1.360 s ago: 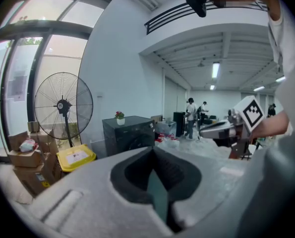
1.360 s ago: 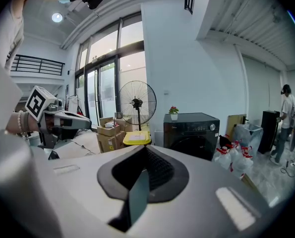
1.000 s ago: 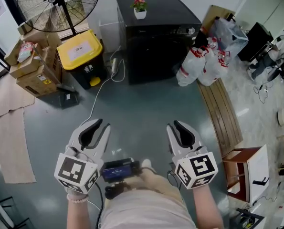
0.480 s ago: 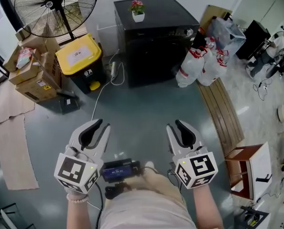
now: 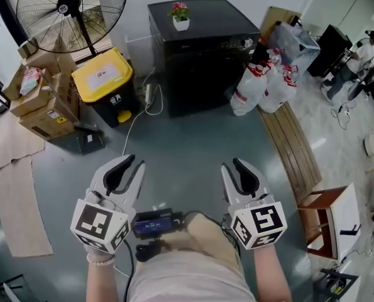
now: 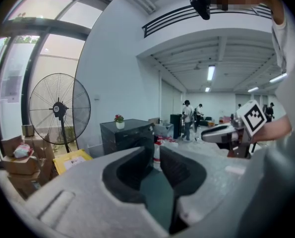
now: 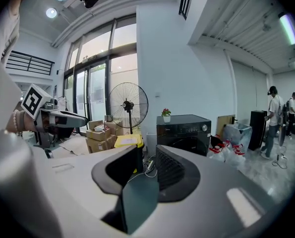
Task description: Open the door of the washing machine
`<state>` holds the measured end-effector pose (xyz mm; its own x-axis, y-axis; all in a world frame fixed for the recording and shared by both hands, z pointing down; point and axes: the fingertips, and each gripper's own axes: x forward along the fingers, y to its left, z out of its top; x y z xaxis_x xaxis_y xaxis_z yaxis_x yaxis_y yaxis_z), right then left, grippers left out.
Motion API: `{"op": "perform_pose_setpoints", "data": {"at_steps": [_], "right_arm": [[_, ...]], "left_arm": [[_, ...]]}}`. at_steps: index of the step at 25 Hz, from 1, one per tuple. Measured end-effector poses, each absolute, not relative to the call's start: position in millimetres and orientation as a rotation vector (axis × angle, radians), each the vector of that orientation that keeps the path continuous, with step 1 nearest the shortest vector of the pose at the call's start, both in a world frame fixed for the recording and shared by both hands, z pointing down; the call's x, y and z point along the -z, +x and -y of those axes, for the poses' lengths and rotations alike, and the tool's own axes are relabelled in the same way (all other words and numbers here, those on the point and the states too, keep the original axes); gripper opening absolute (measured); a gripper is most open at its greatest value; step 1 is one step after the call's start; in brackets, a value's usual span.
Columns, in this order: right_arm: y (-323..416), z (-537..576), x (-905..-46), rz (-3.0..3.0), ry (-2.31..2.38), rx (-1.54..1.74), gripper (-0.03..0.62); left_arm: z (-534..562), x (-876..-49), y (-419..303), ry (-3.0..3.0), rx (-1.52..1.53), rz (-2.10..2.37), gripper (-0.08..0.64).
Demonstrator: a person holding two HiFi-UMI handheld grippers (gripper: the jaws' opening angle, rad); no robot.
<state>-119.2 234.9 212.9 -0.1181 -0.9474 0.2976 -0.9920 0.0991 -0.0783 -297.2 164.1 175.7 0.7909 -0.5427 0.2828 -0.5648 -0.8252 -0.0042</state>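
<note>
The black front-loading washing machine stands against the far wall with its door shut and a small potted flower on top. It also shows in the left gripper view and the right gripper view, well beyond the jaws. My left gripper and right gripper hover side by side over the grey floor, far short of the machine. Both point toward it. Each pair of jaws stands apart with only floor showing in the gap.
A yellow-lidded bin, a standing fan and cardboard boxes stand left of the machine. A white cable trails over the floor. White bags and a wooden bench lie to the right, with a red-brown stool nearer.
The head view has drifted a little, so the room slides slightly left. Both grippers keep about the same place, and the machine's door looks the same.
</note>
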Motion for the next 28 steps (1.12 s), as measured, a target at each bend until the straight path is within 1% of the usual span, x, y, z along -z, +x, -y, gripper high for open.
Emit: {"op": "perform_pose_setpoints", "data": {"at_steps": [13,20,28], "right_arm": [[-107,-241,-220,2.166,2.004,-0.390,0.103],[-101,-213,-220,2.194,1.975,-0.379,0.103],[-75,-169,-225,2.214,1.925,-0.378,0.103]], "left_arm": [[-161,-175,-295,2.931,-0.416,0.885,0.084],[-141,-176,-291,2.933,-0.438,0.918,0.084],[-100,-174,-265,2.928,-0.414,0.945,0.084]]}}
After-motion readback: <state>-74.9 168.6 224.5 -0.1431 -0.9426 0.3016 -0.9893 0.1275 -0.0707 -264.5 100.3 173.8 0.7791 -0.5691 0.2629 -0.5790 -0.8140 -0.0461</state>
